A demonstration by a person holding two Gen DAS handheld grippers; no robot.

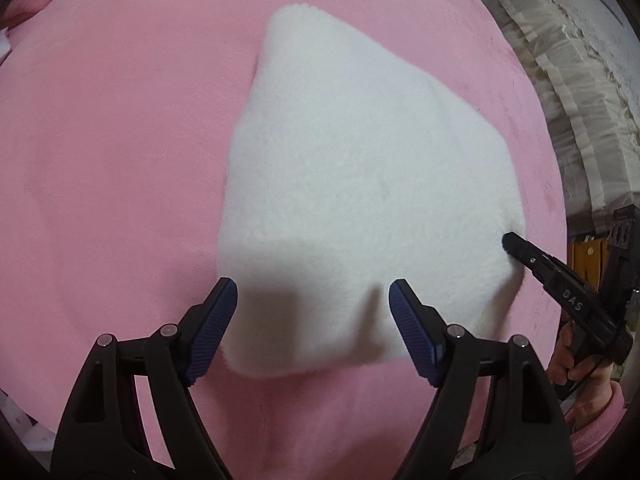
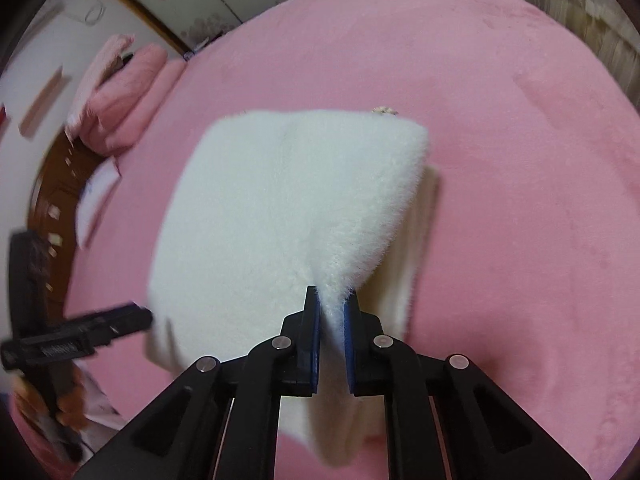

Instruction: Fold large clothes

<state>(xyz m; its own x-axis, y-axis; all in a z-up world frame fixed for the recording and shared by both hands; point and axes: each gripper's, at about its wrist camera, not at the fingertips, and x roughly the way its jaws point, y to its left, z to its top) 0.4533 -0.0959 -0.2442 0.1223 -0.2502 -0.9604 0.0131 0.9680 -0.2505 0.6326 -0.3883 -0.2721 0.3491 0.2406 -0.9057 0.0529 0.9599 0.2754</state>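
Right gripper lifts an edge of the white fleece garment while the left waits open over it.

The white fleece garment (image 2: 280, 208), already folded into a compact stack, lies on the pink bed cover (image 2: 520, 140). The right gripper (image 2: 331, 312) is clamped on the garment's near edge, raising a ridge of pile, probably to turn that side over. The left gripper (image 1: 313, 304) hangs above the garment's near corner, its jaws apart and holding nothing, likely ready to steady or pinch the fleece.
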